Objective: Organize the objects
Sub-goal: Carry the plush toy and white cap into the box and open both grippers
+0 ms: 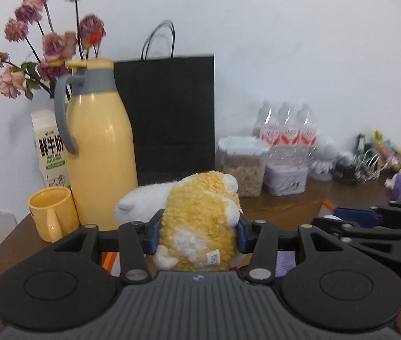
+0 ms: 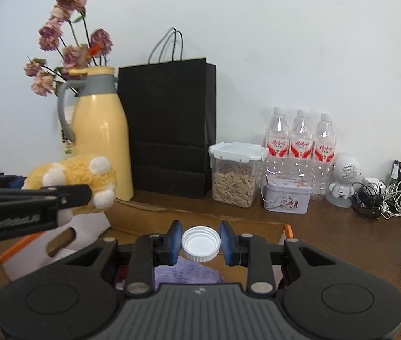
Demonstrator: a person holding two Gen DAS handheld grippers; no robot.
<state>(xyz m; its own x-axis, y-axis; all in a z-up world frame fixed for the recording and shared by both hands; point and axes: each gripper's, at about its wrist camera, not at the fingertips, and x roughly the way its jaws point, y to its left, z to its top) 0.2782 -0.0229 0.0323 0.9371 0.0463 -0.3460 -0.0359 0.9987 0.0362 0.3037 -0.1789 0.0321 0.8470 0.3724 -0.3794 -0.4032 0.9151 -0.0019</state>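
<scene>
A yellow and white plush toy (image 1: pixel 200 221) hangs between the blue pads of my left gripper (image 1: pixel 199 233), which is shut on its body; its paws (image 2: pixel 100 165) also show at the left of the right wrist view. My right gripper (image 2: pixel 200 243) is shut on a white screw cap (image 2: pixel 200 243), held with its hollow side facing the camera. Both grippers hover above an open cardboard box (image 2: pixel 285 231) with a purple cloth (image 2: pixel 186 273) inside. In the left wrist view the right gripper (image 1: pixel 370 226) reaches in from the right edge.
On the brown table (image 2: pixel 328 226) stand a yellow thermos jug (image 1: pixel 98 147), a yellow mug (image 1: pixel 51 212), a milk carton (image 1: pixel 49 147), dried flowers (image 1: pixel 44 42), a black paper bag (image 2: pixel 169 130), a seed jar (image 2: pixel 236 174), three water bottles (image 2: pixel 301 144), a tin (image 2: pixel 287 195) and tangled cables (image 2: pixel 384 198).
</scene>
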